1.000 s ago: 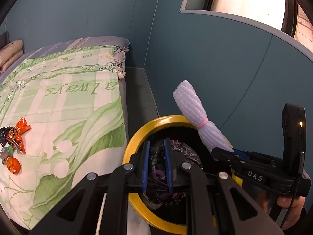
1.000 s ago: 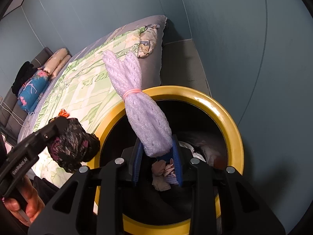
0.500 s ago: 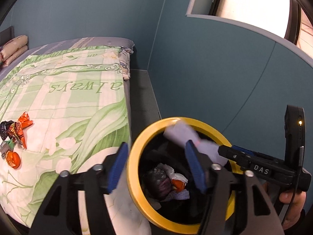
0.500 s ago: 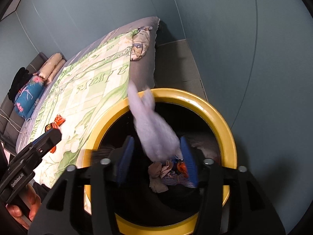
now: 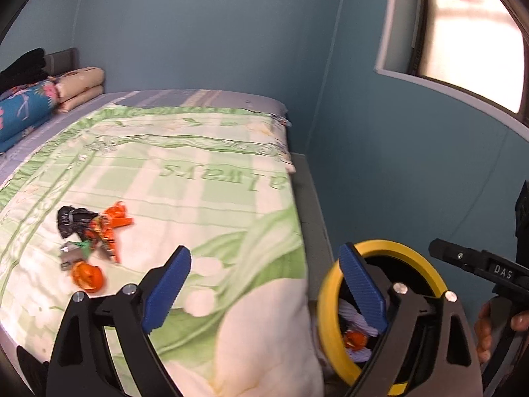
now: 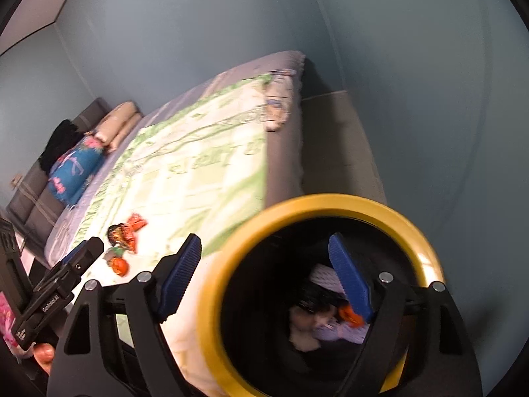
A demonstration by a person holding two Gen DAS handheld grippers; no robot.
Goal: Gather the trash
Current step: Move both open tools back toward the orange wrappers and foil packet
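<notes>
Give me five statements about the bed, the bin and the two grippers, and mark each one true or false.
1. Wrappers lie on the bedspread. True.
2. The bin has a red rim. False: its rim is yellow.
3. The left gripper holds a black bag. False: its jaws have just been opening and nothing is between them.
4. The white foam net lies inside the bin. True.
5. The right gripper is shut on the foam net. False: its jaws have just been opening, stand apart and hold nothing.
</notes>
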